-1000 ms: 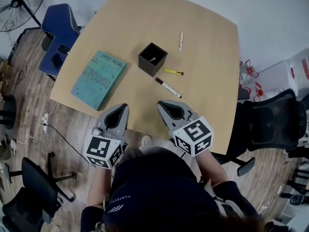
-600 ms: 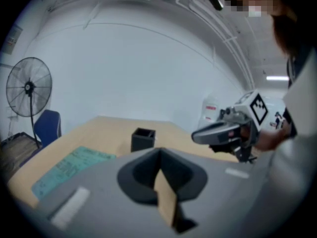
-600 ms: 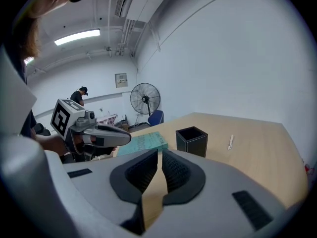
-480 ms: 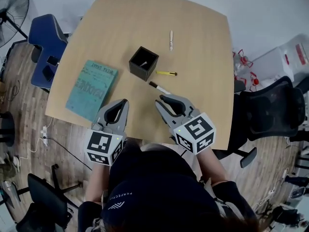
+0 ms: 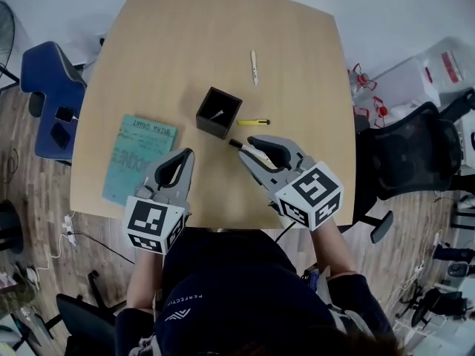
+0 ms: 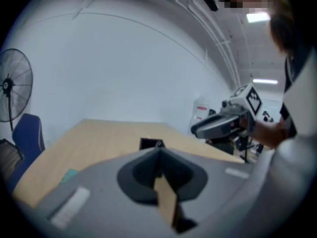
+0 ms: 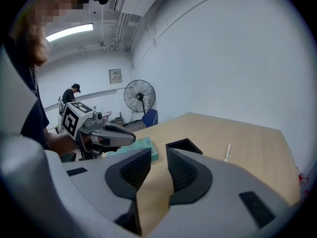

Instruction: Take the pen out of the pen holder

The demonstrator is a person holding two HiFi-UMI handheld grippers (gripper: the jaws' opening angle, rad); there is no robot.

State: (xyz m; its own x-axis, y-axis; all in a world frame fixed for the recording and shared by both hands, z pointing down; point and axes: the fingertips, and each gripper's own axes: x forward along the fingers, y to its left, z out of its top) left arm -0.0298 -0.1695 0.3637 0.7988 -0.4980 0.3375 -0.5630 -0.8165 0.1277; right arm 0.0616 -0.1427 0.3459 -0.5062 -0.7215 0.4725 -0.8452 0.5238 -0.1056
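Our right gripper (image 5: 246,148) has just been opening, jaws wide with nothing between. Our left gripper (image 5: 185,154) has jaws pressed together, empty. A pen (image 5: 217,115) sits in the holder (image 5: 210,126), just ahead of both.

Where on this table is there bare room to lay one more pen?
Bare: the far left of the light wooden table, beyond the black square pen holder and left of the white pen. Crowded: near the holder, where the yellow pen and the black-and-white marker lie.
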